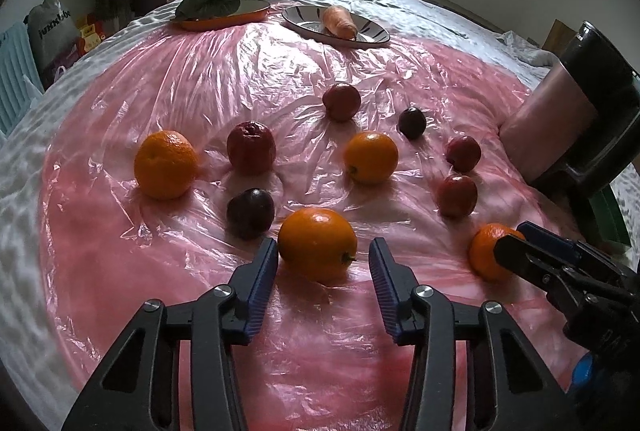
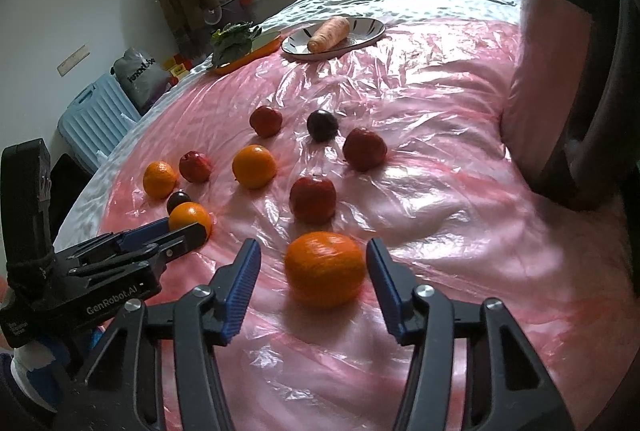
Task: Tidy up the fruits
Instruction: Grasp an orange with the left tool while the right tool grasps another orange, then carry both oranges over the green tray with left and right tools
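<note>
Both hand-held grippers are straddling oranges on the bed's slippery plastic sheet (image 1: 168, 71).
Left hand-held gripper (image 1: 323, 263) is standing apart around the lower-centre orange (image 1: 317, 243); right hand-held gripper (image 2: 314, 267), also apart, is flanking another orange (image 2: 325, 268); an uneven squeeze risks rolling either away.

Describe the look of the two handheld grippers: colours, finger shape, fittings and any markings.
Both the left gripper and the right gripper have black angular linkage arms with triangular cut-outs and silver pivot bolts. Their fingers carry blue ribbed pads. Seen from the right wrist view, the left gripper's black body bears white lettering reading GenRobot.AI.
</note>
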`<state>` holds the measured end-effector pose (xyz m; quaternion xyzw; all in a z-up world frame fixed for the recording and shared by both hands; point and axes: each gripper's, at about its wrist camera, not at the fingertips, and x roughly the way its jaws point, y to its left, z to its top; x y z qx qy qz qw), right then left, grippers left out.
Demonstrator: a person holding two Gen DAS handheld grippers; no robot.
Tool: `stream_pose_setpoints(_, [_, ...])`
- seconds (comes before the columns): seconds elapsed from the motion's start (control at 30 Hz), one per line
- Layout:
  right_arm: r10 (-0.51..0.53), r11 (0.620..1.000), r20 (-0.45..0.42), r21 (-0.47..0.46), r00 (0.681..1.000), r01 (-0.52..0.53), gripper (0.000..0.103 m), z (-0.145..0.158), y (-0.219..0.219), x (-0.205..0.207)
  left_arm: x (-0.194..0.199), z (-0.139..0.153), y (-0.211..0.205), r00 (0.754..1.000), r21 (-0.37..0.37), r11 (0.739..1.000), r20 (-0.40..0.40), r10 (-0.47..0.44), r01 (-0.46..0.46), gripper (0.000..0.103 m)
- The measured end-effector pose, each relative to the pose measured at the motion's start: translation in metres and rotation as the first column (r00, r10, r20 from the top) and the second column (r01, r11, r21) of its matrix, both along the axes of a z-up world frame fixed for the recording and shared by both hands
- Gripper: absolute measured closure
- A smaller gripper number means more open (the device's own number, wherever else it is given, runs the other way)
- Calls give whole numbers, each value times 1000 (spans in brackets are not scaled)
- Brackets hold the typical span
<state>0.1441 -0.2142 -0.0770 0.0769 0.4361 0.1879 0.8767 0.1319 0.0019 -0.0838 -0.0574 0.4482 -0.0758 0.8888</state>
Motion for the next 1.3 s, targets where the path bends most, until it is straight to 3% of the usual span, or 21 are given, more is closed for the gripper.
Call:
stream_pose_setpoints(0.3, [9,1000,-33,-20,999,-9,3,-8,6,7,5,-4,0,1000,0,1000,-25,-5,5,67])
stream_pose_setpoints(0.37, [13,1000,-37,-26,999,-14,8,-10,7,8,6,-5,0,1000,-4,1000,-30,-7,7,67])
stream_pose_setpoints(0.43, [14,999,-43,-39,999,-16,19,-12,9,9,6,-6,0,999,-4,1000,-33,-9,9,67])
stream_pose_setpoints(1.0, [20,998,-53,-58,998,-23,20,-18,12,7,14,-10,-1,999,-8,1000,-39,-29,29,67])
stream_pose_setpoints(1.3, [15,998,-51,-59,999,-18,20,-17,12,6,17,-11,3,999,-52,999,-51,-17,15,66])
